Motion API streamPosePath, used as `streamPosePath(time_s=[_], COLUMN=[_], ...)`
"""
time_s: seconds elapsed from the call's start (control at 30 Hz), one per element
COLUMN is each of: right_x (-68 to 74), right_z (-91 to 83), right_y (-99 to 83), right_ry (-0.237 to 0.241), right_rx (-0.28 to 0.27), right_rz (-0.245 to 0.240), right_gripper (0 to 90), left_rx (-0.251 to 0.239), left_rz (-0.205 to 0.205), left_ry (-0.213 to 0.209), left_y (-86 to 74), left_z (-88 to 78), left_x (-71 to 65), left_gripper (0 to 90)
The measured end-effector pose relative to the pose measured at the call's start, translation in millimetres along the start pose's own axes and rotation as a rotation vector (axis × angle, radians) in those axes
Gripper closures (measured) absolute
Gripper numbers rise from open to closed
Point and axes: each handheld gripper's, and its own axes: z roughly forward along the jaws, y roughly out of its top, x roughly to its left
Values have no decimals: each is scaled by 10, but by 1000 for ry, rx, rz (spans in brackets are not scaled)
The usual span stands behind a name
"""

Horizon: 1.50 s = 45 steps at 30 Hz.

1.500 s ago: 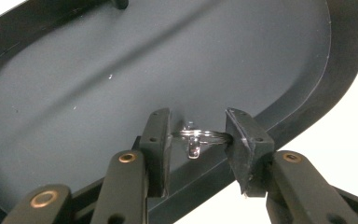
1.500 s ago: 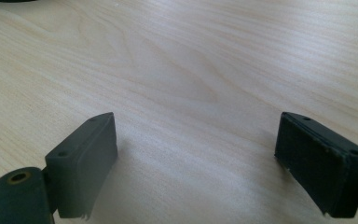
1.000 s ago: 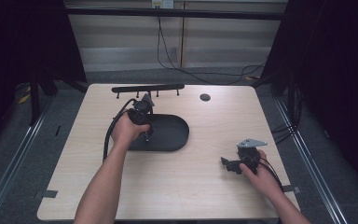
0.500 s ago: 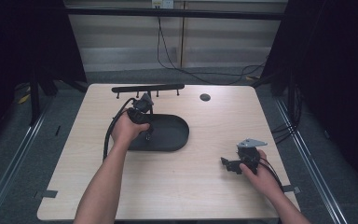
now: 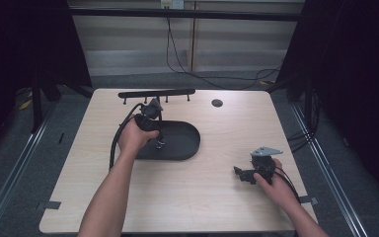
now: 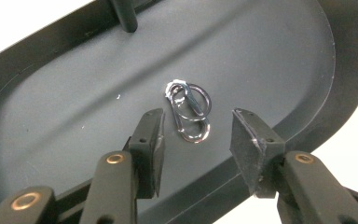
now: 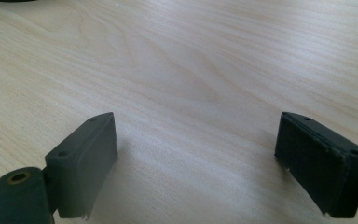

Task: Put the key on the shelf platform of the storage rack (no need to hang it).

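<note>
Left tongs point(image 6: 196, 135) just been opening, parted over the carabiner clip point(image 6: 189, 111) lying loose in the black tray point(image 6: 279, 56). Could snag it lifting away. Right tongs point(image 7: 196, 163) wide open, idle on table point(image 7: 205, 56).

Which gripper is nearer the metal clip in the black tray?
Left. The left gripper hangs right over the metal clip, jaws apart after just opening; the right gripper rests far across the table.

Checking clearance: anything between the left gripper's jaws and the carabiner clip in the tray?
Nothing. In the left gripper view, bare tray floor separates the left gripper, whose jaws have just been opening, from the carabiner clip; no pad touches it.
</note>
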Motion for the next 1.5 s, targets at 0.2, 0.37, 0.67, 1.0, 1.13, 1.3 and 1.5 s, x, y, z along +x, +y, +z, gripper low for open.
streamPosePath(time_s=[0.2,0.37,0.67,1.0,1.13,1.3,1.5], right_x=[-1,-1,-2,-2,-3,0,-2], right_z=[1,0,1,1,2,0,2], right_y=[0,0,0,0,0,0,0], right_ry=[0,0,0,0,0,0,-1], right_rx=[-1,-1,-1,-2,-2,0,-3], right_rz=[-1,-1,-2,-2,-3,0,-4], right_gripper=[123,123,123,123,123,123,123], left_rx=[-4,-17,-37,-53,-61,-81,-107], left_rz=[6,0,-4,7,8,6,7], left_ry=[-3,-6,-14,-22,-27,-38,-38], left_y=[-12,-34,-102,-147,-159,-197,-267], left_z=[-20,-32,-84,-149,-175,-207,-262], left_x=[-30,-44,-40,-42,-57,-74,-80], left_gripper=[535,519,457,371,356,336,321])
